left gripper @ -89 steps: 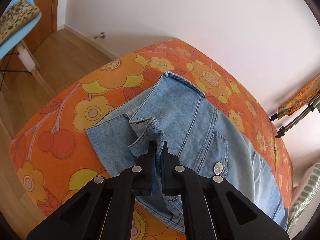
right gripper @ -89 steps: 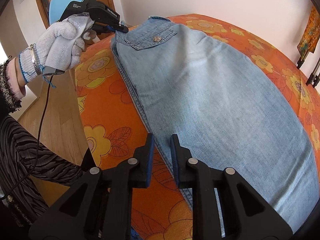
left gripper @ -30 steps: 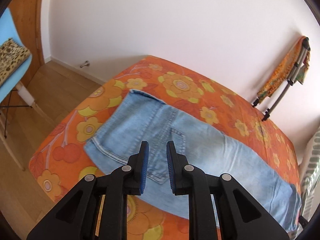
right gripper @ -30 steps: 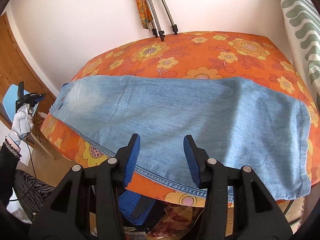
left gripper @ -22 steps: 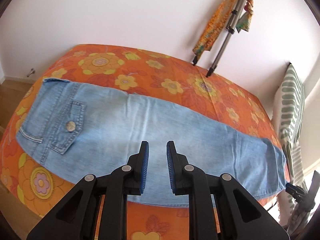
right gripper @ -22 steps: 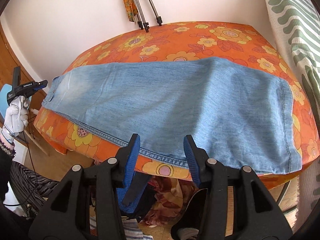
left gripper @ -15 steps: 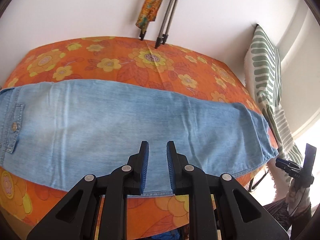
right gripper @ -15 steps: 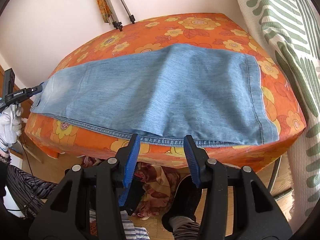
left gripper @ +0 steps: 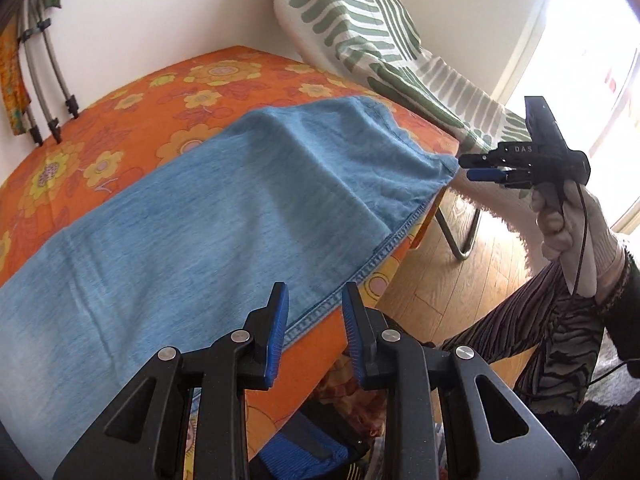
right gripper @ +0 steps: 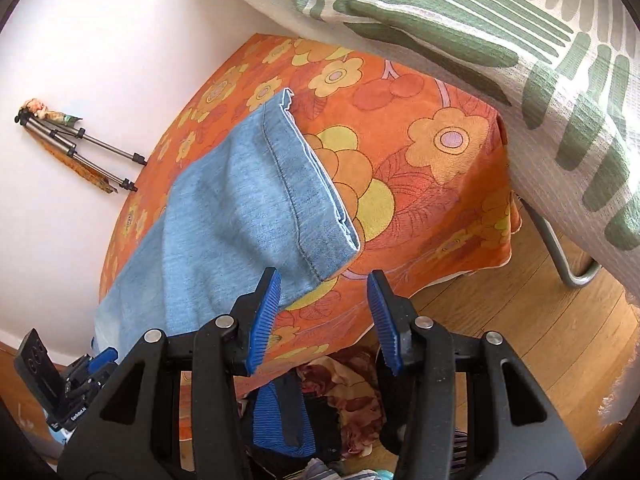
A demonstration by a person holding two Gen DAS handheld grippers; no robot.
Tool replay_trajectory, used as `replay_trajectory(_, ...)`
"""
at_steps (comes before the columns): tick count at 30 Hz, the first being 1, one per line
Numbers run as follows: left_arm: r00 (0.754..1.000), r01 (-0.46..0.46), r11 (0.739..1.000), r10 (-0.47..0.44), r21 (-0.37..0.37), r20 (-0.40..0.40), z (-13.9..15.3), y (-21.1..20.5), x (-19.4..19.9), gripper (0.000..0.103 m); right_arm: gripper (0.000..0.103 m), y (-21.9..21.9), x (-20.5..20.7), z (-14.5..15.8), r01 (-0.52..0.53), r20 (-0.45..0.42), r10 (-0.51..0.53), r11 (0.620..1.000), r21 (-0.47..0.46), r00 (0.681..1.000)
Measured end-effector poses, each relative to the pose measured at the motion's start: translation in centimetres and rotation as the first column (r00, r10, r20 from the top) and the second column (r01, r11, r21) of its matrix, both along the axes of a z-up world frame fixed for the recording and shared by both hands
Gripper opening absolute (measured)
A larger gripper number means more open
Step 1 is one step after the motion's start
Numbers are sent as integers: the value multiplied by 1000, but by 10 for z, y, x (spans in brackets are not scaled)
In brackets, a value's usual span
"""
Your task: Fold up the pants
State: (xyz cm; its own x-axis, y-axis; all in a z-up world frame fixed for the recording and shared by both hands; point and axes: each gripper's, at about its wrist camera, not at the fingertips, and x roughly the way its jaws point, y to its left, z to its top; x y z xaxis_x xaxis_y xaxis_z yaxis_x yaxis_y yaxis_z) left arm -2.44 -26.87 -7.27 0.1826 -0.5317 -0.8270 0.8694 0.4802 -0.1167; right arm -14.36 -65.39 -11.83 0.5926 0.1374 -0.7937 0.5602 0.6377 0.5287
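One pair of light-blue denim pants (right gripper: 248, 208) is lying flat, lengthwise, on the orange flower-print table cover (right gripper: 432, 184), hem end nearest both claws. The right gripper (right gripper: 324, 312) is hovering gaping, empty, just off the hem corner; the left gripper (left gripper: 316, 332), jaws just widening with nothing between, is hanging over the near side seam.

A room in a private home is shown, most likely a bedroom or living room. A low bed or couch (left gripper: 120, 120) is covered with an orange cloth printed with large yellow flowers. A white textile with a green leaf pattern (right gripper: 500, 40) is draped over a metal-legged frame (right gripper: 576, 276) beside it. Light wooden plank flooring (left gripper: 436, 272) and plain white walls (left gripper: 140, 20) are seen. A folded tripod (right gripper: 80, 148) is leant against the wall, and loose clothing (right gripper: 344, 400) is heaped on the floor.
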Motion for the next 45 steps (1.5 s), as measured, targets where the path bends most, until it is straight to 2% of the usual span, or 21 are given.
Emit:
replay_trajectory(3,989,118,990,-124,80,86,-1,-29,-21,26,47,-4,-1,-2,19,9,-19,1000,16,1000)
replay_trajectory(8,967,215,964,-233,159,106,-13,-64,-33,26,47,-26,-17,-4,98,61,-105,989,112,993)
replay_trajectory(13,958,237,950,-264,205,114,-29,-86,-35,26,47,-23,-14,-5,71,69,-80,990,119,994)
replay_trajectory(17,961,226,949,-254,222,108,-37,-93,-29,26,47,-22,-3,-12,49,44,-55,991,123,997)
replay_trajectory(22,966,202,951,-233,235,110,-41,-93,-19,25,36,-24,8,-17,40,30,-44,992,123,999)
replay_trajectory(28,971,188,957,-215,221,106,-43,-94,-13,8,36,-11,21,-31,-11,2,11,986,165,1000)
replay_trajectory(29,970,188,958,-216,219,110,-42,-94,-14,7,36,-9,22,-31,-15,2,14,988,154,1000)
replay_trajectory(30,971,189,959,-215,211,109,-39,-93,-14,6,29,-7,23,-28,-18,6,18,990,137,1000)
replay_trajectory(31,971,191,962,-214,196,103,-36,-93,-14,6,14,-5,24,-24,-23,9,22,993,112,1000)
replay_trajectory(33,973,200,968,-215,151,87,-25,-90,-13,5,11,-2,24,-13,-29,38,27,997,73,999)
replay_trajectory(36,978,205,974,-208,93,24,-16,-84,-12,5,10,0,24,1,-21,74,20,999,25,997)
replay_trajectory(41,974,227,960,-227,162,-16,-39,-80,-22,5,10,10,29,3,-42,-5,42,997,-70,999)
replay_trajectory(45,985,161,983,-155,84,-73,-26,-58,-10,5,22,19,28,14,-74,-67,61,977,-202,996)
